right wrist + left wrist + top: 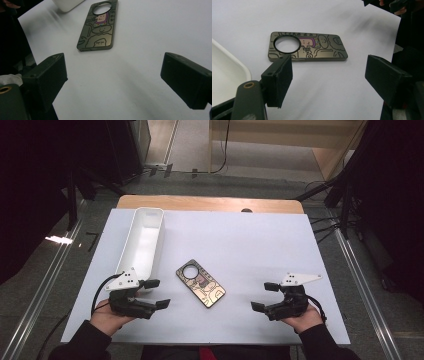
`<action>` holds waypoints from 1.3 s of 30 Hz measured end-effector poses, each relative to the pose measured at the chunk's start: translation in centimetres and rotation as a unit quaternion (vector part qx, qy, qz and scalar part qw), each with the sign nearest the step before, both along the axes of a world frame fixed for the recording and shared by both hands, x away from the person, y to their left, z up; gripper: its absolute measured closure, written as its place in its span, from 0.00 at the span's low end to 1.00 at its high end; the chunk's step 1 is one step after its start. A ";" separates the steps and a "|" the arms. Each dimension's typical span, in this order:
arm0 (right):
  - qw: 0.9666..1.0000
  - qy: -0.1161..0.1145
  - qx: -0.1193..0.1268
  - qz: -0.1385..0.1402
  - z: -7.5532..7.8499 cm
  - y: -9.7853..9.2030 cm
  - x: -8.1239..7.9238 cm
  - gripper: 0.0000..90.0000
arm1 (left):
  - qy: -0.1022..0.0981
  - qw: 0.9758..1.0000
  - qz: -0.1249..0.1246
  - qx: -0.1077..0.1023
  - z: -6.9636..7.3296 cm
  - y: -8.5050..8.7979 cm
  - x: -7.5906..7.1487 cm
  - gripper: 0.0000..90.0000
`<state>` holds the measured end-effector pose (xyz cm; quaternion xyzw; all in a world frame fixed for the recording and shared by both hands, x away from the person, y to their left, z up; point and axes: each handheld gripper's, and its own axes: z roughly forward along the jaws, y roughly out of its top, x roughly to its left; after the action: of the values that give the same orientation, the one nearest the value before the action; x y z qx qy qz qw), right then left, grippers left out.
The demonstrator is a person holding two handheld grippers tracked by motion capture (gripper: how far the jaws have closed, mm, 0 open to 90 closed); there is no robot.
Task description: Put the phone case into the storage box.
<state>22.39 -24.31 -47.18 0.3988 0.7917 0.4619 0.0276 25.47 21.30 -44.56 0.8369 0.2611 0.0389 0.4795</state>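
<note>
A phone case printed with cartoon figures and a round camera hole lies flat in the middle of the white table top. My left gripper rests near the front left, pointing right toward the case, jaws open and empty. In the left gripper view the phone case lies just beyond the gripper. My right gripper sits at the front right, pointing left at the case, open with nothing between its jaws. The right gripper view shows the phone case ahead of the wide-spread gripper.
A long white tray stands at the left, its near end just behind my left gripper; its rim also appears as the tray and the tray. The wooden table edge runs along the back. Dark floor surrounds the table.
</note>
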 end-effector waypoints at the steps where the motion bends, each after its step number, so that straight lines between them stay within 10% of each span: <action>1: 1.000 0.000 0.000 0.000 0.0 0.0 0.0 0.07 | 0.000 1.000 0.000 0.000 0.0 0.0 0.0 0.24; 39: 1.000 0.003 0.006 0.000 -0.1 0.2 0.5 0.07 | 0.001 1.000 -0.004 -0.001 0.0 0.1 0.1 0.24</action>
<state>22.85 -24.14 -47.30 0.4006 0.7889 0.4655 0.0225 25.52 21.39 -44.55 0.8377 0.2583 0.0359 0.4799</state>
